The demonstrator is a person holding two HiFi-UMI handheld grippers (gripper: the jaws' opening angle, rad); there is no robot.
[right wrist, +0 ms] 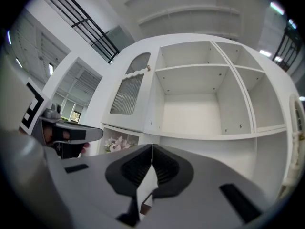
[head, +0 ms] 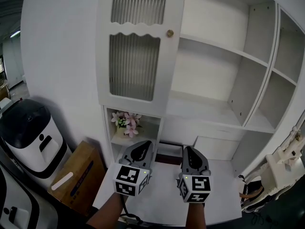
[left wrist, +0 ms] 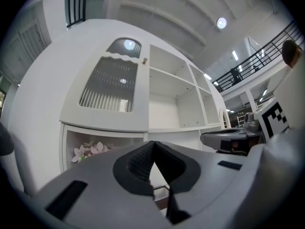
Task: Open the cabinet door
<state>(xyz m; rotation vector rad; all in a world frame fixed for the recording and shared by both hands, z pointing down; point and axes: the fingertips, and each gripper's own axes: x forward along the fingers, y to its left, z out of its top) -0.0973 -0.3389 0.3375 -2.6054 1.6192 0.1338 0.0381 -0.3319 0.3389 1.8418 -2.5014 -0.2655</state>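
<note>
In the head view the white cabinet door [head: 138,46] covers the cabinet's upper left compartment. It holds two panes of ribbed, frosted-looking glass, the lower pane topped by a scalloped edge, and a small round brass-coloured knob [head: 169,33] sits near its right edge. Whether the door lies flush with the frame cannot be told. To its right the smooth white shelves [head: 224,51] stand without doors, and pink flowers [head: 126,120] sit in the niche just under the door. A brown cardboard box [head: 78,175] stands at the lower left. The left gripper [head: 143,145] and right gripper [head: 189,150], grey shells with black-and-white marker cubes at the rear, are held side by side low in front of the cabinet. They point roughly level at it, well apart from the door, with a forearm behind each. In the left gripper view the black, finely ribbed pads [left wrist: 138,163] are pressed together at the tip with nothing between them. The door rises above and to the left, with its knob at the upper right corner. In the right gripper view the jaws likewise meet in a thin seam and pinch nothing. The door stands up and to the left of them, beside the shelves.
</note>
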